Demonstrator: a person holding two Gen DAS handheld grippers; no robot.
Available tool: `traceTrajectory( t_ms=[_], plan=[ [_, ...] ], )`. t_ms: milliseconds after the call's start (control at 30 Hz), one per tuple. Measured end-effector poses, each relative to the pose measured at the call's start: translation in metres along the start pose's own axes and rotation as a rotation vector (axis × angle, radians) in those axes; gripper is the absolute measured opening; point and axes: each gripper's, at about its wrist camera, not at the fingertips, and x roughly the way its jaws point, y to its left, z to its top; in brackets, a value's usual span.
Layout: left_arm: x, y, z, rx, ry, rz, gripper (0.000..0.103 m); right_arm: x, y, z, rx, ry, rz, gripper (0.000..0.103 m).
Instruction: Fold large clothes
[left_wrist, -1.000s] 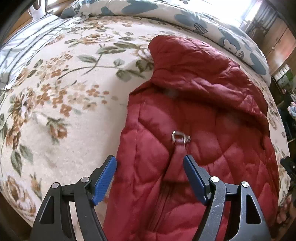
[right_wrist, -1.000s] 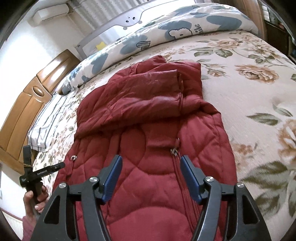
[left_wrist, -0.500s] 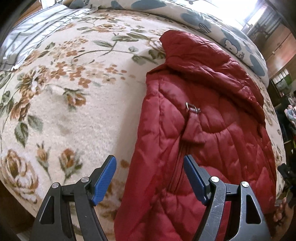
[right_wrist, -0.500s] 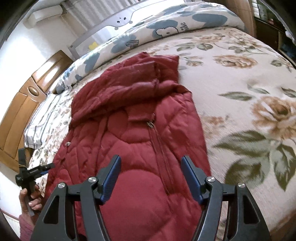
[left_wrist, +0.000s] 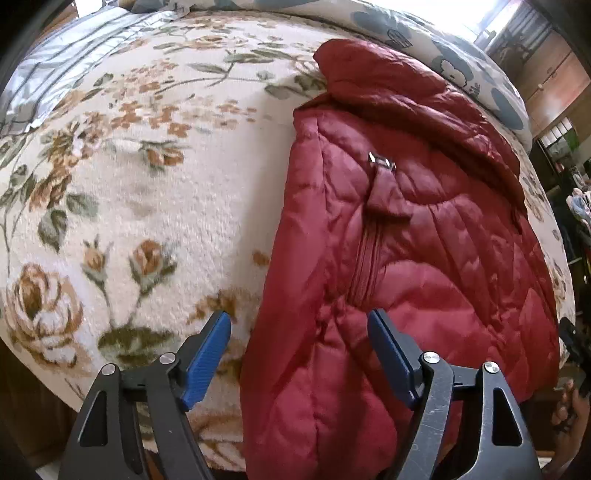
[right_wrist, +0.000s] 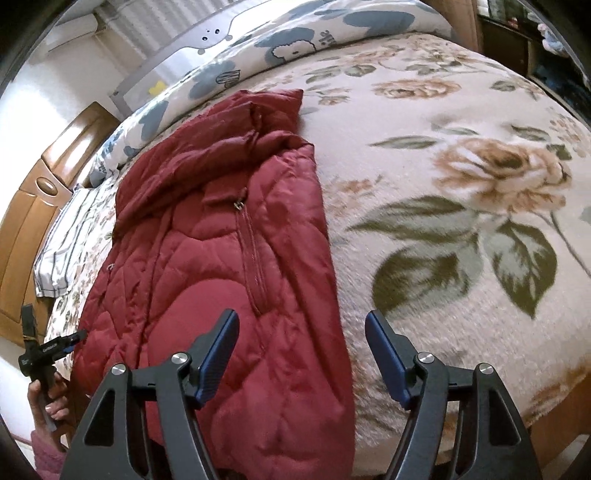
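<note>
Red quilted jacket (left_wrist: 424, 258) lay zipped on floral blanket (left_wrist: 147, 184) of bed, hem hanging over near edge, collar toward blue-patterned duvet (right_wrist: 295, 40). Left gripper (left_wrist: 299, 354) wide, empty, above jacket's left edge. Right gripper (right_wrist: 301, 350) wide, empty, above right edge.

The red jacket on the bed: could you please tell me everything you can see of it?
The red jacket is a quilted, puffy, slightly shiny garment lying front-up on the flowered blanket. Its zipper is closed, with a metal pull near the collar. The top part is folded down over the chest, and the hem hangs over the bed edge. Both the left gripper and right gripper hover with open jaws, one at each side edge, touching nothing.
</note>
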Motion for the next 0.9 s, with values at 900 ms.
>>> traceTrajectory(
  t_ms=[900],
  plan=[
    [0.007,-0.002,-0.037,0.052,0.061,-0.055,0.080,0.015,-0.011,-0.042,0.043,0.101,0.133,0.073]
  ],
)
